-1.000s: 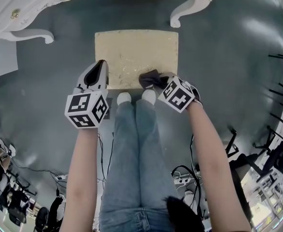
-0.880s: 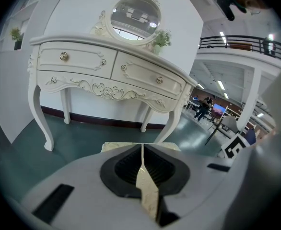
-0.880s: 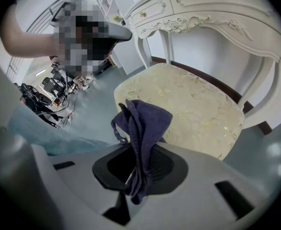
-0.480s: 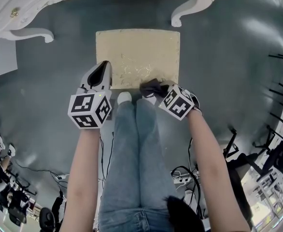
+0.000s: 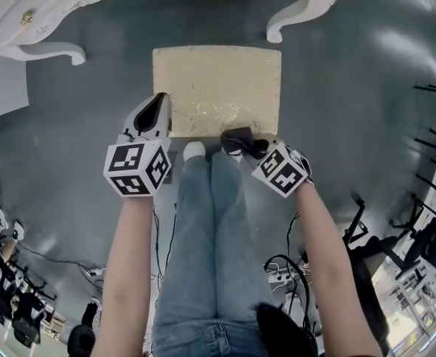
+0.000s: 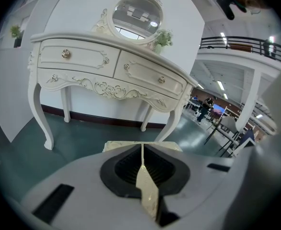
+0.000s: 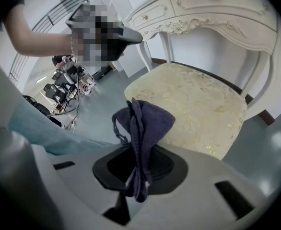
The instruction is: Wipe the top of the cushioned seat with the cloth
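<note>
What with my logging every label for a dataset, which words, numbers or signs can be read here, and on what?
None readable.
The marker cubes carry only black-and-white square patterns; the seat, cloth and dressing table bear no print; the far background is too small to read.

head looks down, gripper views look forward; all share the seat (image 5: 216,88).

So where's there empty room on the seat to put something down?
Nearly the whole seat is bare, from the far edge by the dressing table leg back to the middle. The near edge is crowded: the left gripper at the near-left corner, the cloth held by the right gripper at the near-right corner, and the person's shoes between them.
</note>
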`<action>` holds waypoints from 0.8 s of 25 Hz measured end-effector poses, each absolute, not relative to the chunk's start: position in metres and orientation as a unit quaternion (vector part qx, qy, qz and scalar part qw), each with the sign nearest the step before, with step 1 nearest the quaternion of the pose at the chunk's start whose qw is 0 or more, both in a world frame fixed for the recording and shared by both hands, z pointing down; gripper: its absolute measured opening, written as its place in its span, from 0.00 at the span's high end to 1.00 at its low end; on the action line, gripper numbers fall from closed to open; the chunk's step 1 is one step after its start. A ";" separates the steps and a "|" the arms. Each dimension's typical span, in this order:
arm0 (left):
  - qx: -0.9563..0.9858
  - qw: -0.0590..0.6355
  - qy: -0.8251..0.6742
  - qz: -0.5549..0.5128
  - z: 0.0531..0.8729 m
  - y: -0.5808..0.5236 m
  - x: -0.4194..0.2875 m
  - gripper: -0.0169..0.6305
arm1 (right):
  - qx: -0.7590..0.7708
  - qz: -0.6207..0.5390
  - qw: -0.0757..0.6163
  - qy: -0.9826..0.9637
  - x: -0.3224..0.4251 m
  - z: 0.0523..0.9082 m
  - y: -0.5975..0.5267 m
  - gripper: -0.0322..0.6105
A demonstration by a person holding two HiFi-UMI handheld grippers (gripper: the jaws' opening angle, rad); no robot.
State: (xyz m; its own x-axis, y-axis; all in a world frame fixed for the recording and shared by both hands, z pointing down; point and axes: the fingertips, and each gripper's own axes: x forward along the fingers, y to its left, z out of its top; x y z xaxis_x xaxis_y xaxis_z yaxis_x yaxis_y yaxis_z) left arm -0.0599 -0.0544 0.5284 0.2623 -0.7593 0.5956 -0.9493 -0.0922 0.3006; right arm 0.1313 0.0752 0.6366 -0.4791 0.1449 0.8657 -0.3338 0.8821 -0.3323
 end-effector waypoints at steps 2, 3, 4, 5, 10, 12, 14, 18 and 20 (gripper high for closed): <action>0.723 0.327 -0.591 0.145 0.527 -0.054 -0.063 0.95 | 0.068 0.244 0.485 -0.837 0.128 0.624 0.069 0.88; 0.722 0.327 -0.592 0.144 0.527 -0.054 -0.064 0.95 | 0.073 0.244 0.477 -0.841 0.126 0.618 0.065 0.88; 0.721 0.328 -0.593 0.144 0.527 -0.055 -0.066 0.95 | 0.077 0.242 0.471 -0.845 0.124 0.612 0.060 0.88; 0.720 0.329 -0.594 0.143 0.527 -0.055 -0.067 0.95 | 0.082 0.239 0.465 -0.848 0.122 0.607 0.055 0.88; 0.720 0.333 -0.592 0.142 0.527 -0.053 -0.068 0.95 | 0.119 0.229 0.430 -0.865 0.114 0.588 0.030 0.88; 0.720 0.334 -0.592 0.142 0.527 -0.052 -0.069 0.95 | 0.147 0.238 0.410 -0.868 0.111 0.580 0.018 0.88; 0.718 0.335 -0.593 0.141 0.527 -0.052 -0.071 0.95 | 0.183 0.251 0.380 -0.871 0.108 0.572 0.004 0.88; 0.717 0.334 -0.596 0.139 0.526 -0.053 -0.076 0.95 | 0.256 0.286 0.314 -0.868 0.104 0.561 -0.026 0.88; 0.715 0.335 -0.598 0.137 0.526 -0.054 -0.078 0.95 | 0.283 0.300 0.288 -0.864 0.104 0.558 -0.040 0.88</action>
State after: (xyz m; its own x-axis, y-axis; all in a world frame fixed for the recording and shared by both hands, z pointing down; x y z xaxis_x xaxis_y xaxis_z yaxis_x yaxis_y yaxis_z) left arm -0.0782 -0.0545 0.5257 0.2473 -0.7636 0.5965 -0.9472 -0.0608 0.3150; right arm 0.1040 -0.0401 0.5581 -0.6734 -0.3165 0.6681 -0.6621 0.6602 -0.3546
